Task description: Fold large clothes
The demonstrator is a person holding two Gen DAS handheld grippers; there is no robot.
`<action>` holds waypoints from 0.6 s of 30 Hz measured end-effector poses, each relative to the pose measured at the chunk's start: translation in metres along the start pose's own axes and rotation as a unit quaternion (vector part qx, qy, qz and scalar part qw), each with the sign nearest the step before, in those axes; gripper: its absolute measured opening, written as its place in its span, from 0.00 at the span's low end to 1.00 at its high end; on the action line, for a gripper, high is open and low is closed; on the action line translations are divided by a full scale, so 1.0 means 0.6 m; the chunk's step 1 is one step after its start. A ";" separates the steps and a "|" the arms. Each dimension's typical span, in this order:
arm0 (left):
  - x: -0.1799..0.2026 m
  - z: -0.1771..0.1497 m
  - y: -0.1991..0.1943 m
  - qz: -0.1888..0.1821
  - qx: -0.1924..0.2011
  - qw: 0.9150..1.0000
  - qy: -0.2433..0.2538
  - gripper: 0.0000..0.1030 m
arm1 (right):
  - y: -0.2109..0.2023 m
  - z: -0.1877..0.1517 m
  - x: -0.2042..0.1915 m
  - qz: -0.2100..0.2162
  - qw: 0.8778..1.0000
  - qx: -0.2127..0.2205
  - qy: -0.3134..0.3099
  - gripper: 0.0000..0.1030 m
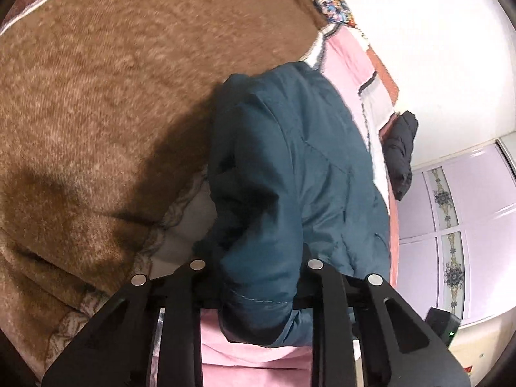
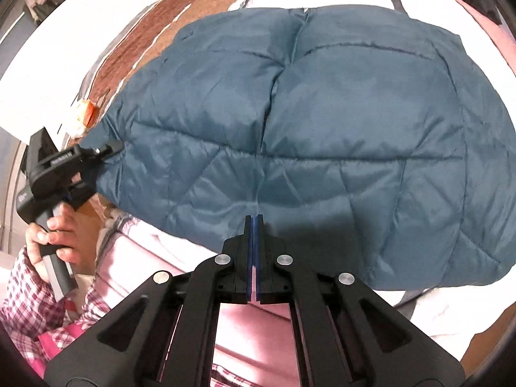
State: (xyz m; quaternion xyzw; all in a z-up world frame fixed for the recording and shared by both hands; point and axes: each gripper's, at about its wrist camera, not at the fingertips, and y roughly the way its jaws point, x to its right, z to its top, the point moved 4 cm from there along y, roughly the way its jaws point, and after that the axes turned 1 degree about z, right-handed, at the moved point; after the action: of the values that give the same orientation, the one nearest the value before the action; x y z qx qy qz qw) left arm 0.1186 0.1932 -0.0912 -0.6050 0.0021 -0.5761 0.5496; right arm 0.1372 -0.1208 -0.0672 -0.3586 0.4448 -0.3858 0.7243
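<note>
A teal quilted jacket (image 2: 322, 113) lies spread flat on the bed, its centre seam running toward me. My right gripper (image 2: 253, 217) is shut, blue pads together, with its tips at the seam near the jacket's near edge. I cannot tell whether any fabric is pinched. My left gripper (image 2: 113, 148), held by a hand (image 2: 54, 238), grips the jacket's left edge. In the left wrist view a thick fold of the jacket (image 1: 290, 161) fills the gap of the left gripper (image 1: 254, 267) and hides its fingertips.
A brown fleece blanket (image 1: 113, 80) covers the bed to the left of the jacket. A pink sheet (image 1: 251, 364) lies under the near edge. A black garment (image 1: 401, 151) hangs off the bed's far side by pale cabinet doors (image 1: 477, 209). A plaid sleeve (image 2: 25, 290) is at lower left.
</note>
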 end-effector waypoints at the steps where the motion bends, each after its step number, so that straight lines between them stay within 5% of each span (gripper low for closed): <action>1: 0.006 -0.001 -0.004 -0.003 0.003 1.000 0.006 0.23 | 0.005 -0.002 0.001 -0.001 1.000 -0.003 -0.001 0.00; 12: 0.093 -0.007 -0.046 -0.008 0.030 0.995 0.099 0.22 | 0.070 -0.001 0.017 -0.017 0.999 -0.040 -0.018 0.00; 18: 0.137 -0.011 -0.064 -0.006 0.046 0.989 0.142 0.22 | -0.023 0.013 0.030 0.000 0.999 0.034 -0.006 0.00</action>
State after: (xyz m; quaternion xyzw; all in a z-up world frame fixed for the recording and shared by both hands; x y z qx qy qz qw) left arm 0.1176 0.1516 -0.0102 -0.4911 0.0498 -0.6586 0.5680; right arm 0.1465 -0.1413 -0.0593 -0.3365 0.4269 -0.3984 0.7387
